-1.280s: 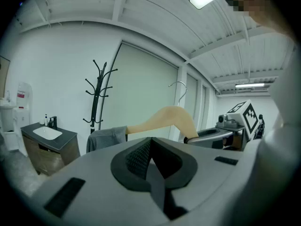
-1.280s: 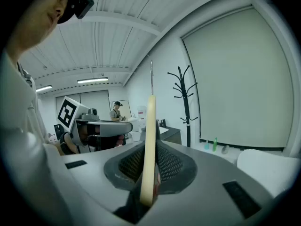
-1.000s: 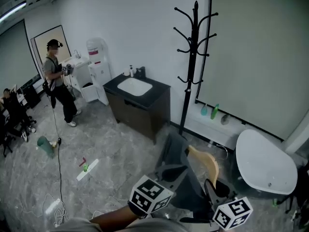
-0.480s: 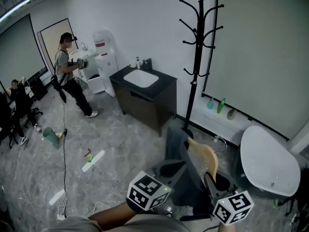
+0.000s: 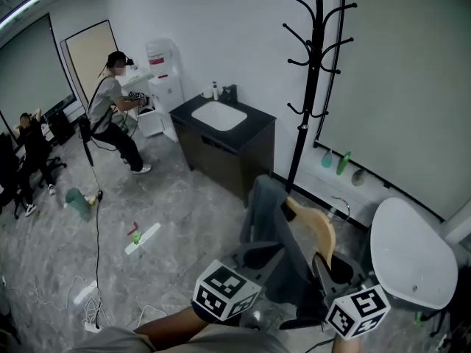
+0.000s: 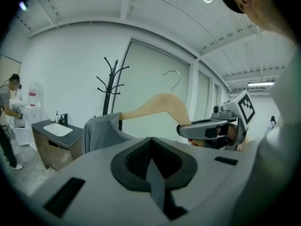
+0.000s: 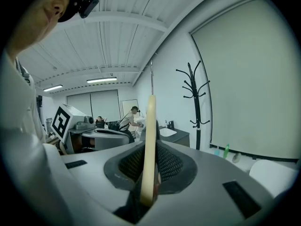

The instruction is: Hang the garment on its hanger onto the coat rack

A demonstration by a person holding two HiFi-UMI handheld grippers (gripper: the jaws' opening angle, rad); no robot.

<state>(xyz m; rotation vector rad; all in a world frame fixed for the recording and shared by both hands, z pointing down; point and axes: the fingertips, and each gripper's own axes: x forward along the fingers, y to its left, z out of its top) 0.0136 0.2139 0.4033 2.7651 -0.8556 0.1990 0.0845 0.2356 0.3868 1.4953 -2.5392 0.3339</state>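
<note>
A grey garment [image 5: 271, 219] hangs on a pale wooden hanger [image 5: 316, 234] in front of me, low in the head view. My left gripper [image 5: 254, 259] is shut on a fold of the garment's cloth [image 6: 153, 173]. My right gripper [image 5: 324, 282] is shut on the hanger's wooden arm [image 7: 150, 145], which stands edge-on between the jaws. The hanger's metal hook [image 6: 173, 79] points up. The black coat rack [image 5: 316, 72] stands upright beyond the garment by the wall, its hooks bare. It also shows in both gripper views as the coat rack [image 6: 110, 91] and the coat rack [image 7: 195, 107].
A black sink cabinet [image 5: 250, 149] stands left of the rack. A white round seat [image 5: 412, 252] is at the right. Bottles [image 5: 337, 160] line the wall base. A person [image 5: 114, 112] stands by a water dispenser [image 5: 163, 68]. Cables and small items [image 5: 140, 237] lie on the floor.
The rack and cabinet have shifted right and slightly lower in the head view. The person in the back has walked toward the dispenser. Both grippers keep their hold.
</note>
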